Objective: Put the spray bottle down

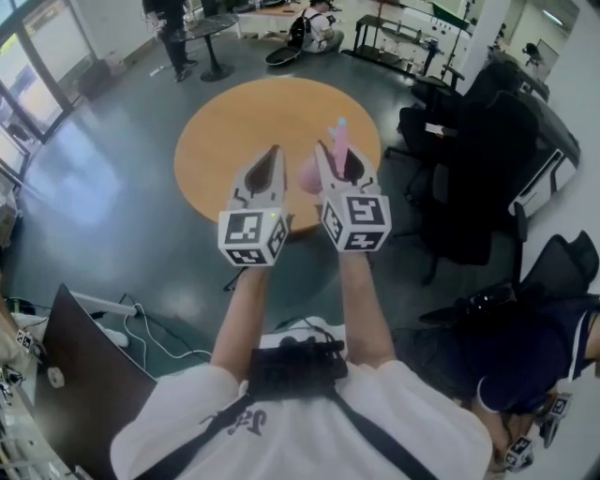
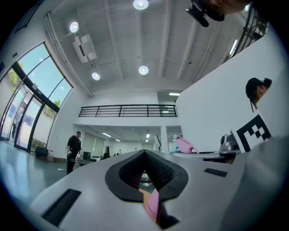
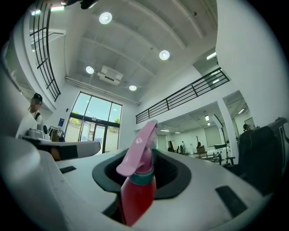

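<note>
The spray bottle [image 1: 337, 139] has a pink trigger head, a teal collar and a red-pink body [image 3: 137, 189]. My right gripper [image 1: 334, 155] is shut on it, and the head sticks up between the jaws [image 3: 143, 155]. The bottle hangs over the near right part of the round orange table [image 1: 234, 131]. My left gripper [image 1: 275, 155] is close beside it on the left, its jaw tips meeting [image 2: 144, 155], with nothing seen held. In the left gripper view the bottle's head [image 2: 185, 145] shows off to the right.
Black office chairs [image 1: 487, 159] stand right of the table. A person in dark clothes [image 1: 525, 366] sits at the lower right. Cables [image 1: 141, 328] lie on the floor at the lower left. A person [image 1: 173, 28] stands by a small dark table [image 1: 214, 33] far back.
</note>
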{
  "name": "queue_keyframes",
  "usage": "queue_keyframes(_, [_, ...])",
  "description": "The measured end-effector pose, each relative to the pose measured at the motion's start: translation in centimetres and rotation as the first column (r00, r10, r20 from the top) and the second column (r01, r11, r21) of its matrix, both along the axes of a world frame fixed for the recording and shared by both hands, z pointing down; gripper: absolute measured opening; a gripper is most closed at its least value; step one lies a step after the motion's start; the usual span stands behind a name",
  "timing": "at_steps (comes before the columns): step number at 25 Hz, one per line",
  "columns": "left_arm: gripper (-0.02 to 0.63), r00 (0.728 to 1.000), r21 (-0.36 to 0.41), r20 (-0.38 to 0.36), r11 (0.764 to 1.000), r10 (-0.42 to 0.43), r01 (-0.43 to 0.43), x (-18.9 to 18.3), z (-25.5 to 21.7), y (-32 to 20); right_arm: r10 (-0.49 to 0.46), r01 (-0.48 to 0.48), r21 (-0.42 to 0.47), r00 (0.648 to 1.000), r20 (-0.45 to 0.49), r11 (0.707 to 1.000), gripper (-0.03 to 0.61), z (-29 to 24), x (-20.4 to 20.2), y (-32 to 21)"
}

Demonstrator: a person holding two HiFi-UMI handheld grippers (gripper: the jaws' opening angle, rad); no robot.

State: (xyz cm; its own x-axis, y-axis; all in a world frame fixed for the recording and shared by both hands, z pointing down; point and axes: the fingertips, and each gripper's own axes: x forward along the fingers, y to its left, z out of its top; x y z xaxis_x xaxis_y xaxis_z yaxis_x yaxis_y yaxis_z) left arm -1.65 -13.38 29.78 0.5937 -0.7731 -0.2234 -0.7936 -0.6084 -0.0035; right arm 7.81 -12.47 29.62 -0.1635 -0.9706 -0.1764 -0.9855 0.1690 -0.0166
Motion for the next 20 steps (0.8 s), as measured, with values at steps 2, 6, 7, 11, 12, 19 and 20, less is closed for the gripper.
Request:
queue_keyframes(2, [0.005, 1.0, -0.004, -0.002, 1.0, -0.023, 0.023, 0.3, 0.5, -0.4, -0.015, 0.015, -0.011, 1.0, 0.002, 1.0, 0.142, 0.7, 0.5, -0.5])
queue_keyframes(6, [0.005, 0.999, -0.1, -0.041, 0.995, -0.031, 0.027, 0.6, 2.9, -1.4, -0.032, 0.031, -0.055, 0.999, -0.009, 0.998, 0.142, 3.4, 1.0, -1.8])
queue_keyframes(7, [0.005, 0.999, -0.118, -0.034, 0.992, -0.038, 0.034, 0.6, 3.5, -1.7, -0.04, 0.039, -0.074, 0.999, -0.003, 0.997, 0.141, 4.2, 1.0, -2.2])
queue_keyframes(11, [0.005, 0.998, -0.143, -0.015, 0.988, -0.063, 0.06, 0.8, 5.2, -2.9, -0.076, 0.075, -0.123, 0.997, -0.001, 0.99, 0.141, 6.6, 0.6, -3.5])
queue_keyframes(12, [0.005, 0.998, -0.141, -0.016, 0.988, -0.063, 0.06, 0.9, 5.4, -3.3, -0.083, 0.082, -0.123, 0.997, -0.003, 0.989, 0.141, 6.9, 0.4, -3.8])
queue_keyframes(19, [0.005, 0.998, -0.117, 0.0, 0.991, -0.066, 0.066, 1.3, 6.0, -6.7, -0.124, 0.125, -0.135, 0.992, 0.012, 0.983, 0.143, 7.5, -0.4, -7.4])
queue_keyframes(20, [0.005, 0.997, -0.118, -0.001, 0.991, -0.071, 0.07, 1.3, 5.9, -7.3, -0.125, 0.126, -0.136, 0.992, 0.012, 0.983, 0.143, 7.5, -0.3, -8.0])
